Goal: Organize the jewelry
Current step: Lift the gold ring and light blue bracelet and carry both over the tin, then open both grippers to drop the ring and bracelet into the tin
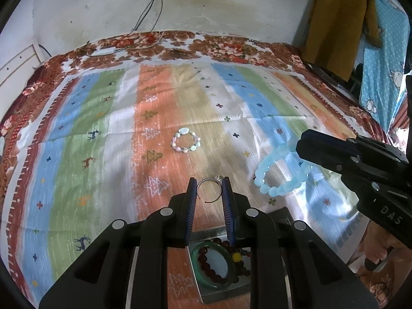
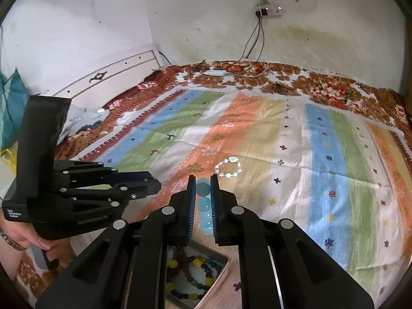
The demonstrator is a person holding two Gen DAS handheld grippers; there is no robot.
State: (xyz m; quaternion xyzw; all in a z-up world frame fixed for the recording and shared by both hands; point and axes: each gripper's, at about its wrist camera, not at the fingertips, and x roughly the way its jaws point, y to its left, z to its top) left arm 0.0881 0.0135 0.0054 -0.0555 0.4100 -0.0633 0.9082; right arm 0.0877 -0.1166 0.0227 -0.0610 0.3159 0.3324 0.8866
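Left tool (image 1: 209, 189) pinching the silver ring (image 1: 209, 187), right tool (image 2: 202, 200) clamped on the blue bead bracelet (image 1: 280, 172), both above the bed; next, I'd say, lower them into the tray (image 1: 221, 293) below

place: home bedroom | evidence: floral bedspread (image 1: 226, 49), white headboard (image 2: 108, 77) (wall socket (image 2: 267, 10) above)

Matt woven cloth (image 1: 77, 134) with faded stripes. Thin shiny metal bangle (image 1: 209, 189). Glossy translucent blue beads (image 1: 280, 175). Smooth green bangle (image 1: 213, 265) in a reflective metal tray (image 2: 219, 257). Matt black plastic grippers (image 1: 209, 188) (image 2: 203, 195) with ribbed blue pads (image 1: 191, 206).
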